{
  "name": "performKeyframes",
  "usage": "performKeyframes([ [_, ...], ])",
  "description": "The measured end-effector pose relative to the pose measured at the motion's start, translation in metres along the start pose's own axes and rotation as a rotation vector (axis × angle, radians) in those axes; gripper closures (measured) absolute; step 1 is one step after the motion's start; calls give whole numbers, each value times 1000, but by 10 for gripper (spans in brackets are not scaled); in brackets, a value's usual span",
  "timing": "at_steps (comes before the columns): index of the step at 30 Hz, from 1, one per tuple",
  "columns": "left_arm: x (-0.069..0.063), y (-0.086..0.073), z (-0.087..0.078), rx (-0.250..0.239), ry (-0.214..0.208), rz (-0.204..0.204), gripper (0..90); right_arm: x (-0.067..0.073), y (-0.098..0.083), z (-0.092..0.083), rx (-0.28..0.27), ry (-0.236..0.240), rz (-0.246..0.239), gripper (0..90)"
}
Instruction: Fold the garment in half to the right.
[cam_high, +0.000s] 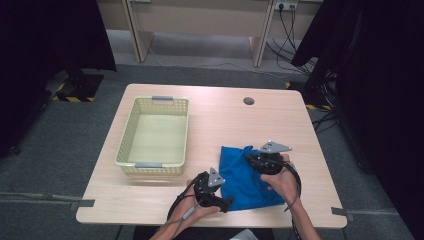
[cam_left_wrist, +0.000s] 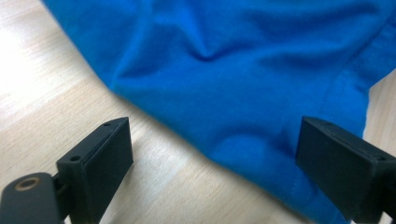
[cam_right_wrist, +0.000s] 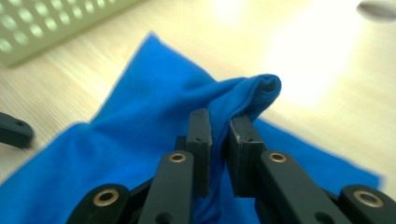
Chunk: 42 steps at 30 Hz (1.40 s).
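Note:
A blue cloth (cam_high: 245, 177) lies crumpled on the wooden table (cam_high: 215, 120) near its front edge. My right gripper (cam_right_wrist: 219, 126) is shut on a raised fold of the blue cloth (cam_right_wrist: 154, 112), which bulges out past its jaws. It sits over the cloth's far right part (cam_high: 260, 159). My left gripper (cam_left_wrist: 212, 154) stands open at the cloth's near left corner (cam_high: 226, 202), its jaws wide on either side of the cloth's edge (cam_left_wrist: 243, 88) without pressing it.
A pale yellow plastic basket (cam_high: 129, 135) stands on the left half of the table, its perforated wall (cam_right_wrist: 51, 28) just beyond the cloth. A round cable hole (cam_high: 248, 101) is at the back. Bare wood lies beside the cloth.

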<state>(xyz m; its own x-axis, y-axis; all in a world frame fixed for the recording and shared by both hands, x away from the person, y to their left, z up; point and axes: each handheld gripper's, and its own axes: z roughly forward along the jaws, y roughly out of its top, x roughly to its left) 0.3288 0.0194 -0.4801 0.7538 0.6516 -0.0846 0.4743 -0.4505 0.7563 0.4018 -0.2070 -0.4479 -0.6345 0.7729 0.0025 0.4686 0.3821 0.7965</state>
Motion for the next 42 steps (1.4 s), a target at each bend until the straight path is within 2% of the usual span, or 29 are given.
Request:
performKeyframes([
  [5, -3, 3, -2, -19, 0, -1, 94, -4, 8, -25, -56, -13, -5, 824],
  [7, -4, 4, -2, -31, 2, -1, 92, -7, 7, -33, -57, -25, -6, 824],
  [10, -4, 6, -3, -43, 0, 2, 92, -17, -2, -36, -41, -50, 17, 823],
  [17, -5, 5, 0, -31, 2, 7, 92, -41, -31, -15, 85, -92, 86, 794],
  [19, -5, 5, -1, -32, 1, 11, 93, -42, -33, -11, 87, -78, 105, 790],
  [22, -4, 6, -2, -43, 7, 7, 92, -40, -31, -9, 95, -88, 87, 775],
  [26, -2, 6, -3, -46, 10, 3, 93, -39, -31, -2, 91, -84, 87, 745],
  [29, 0, 5, -3, -42, 15, 1, 92, -39, -29, -1, 90, -95, 116, 607],
  [30, 0, 5, -3, -40, 15, 2, 92, -40, -27, -3, 79, -109, 144, 554],
  [31, 1, 5, -3, -40, 15, 0, 92, -41, -27, -5, 74, -115, 144, 534],
  [34, 1, 5, -2, -41, 17, -2, 92, -46, -24, -10, 63, -152, 185, 449],
  [36, 1, 5, -2, -39, 16, 2, 93, -49, -25, -10, 70, -158, 211, 413],
  [39, 1, 5, -1, -38, 16, 0, 92, -52, -27, -2, 77, -151, 223, 413],
  [42, 1, 5, 1, -32, 13, 0, 92, -51, -27, 7, 72, -111, 209, 497],
])
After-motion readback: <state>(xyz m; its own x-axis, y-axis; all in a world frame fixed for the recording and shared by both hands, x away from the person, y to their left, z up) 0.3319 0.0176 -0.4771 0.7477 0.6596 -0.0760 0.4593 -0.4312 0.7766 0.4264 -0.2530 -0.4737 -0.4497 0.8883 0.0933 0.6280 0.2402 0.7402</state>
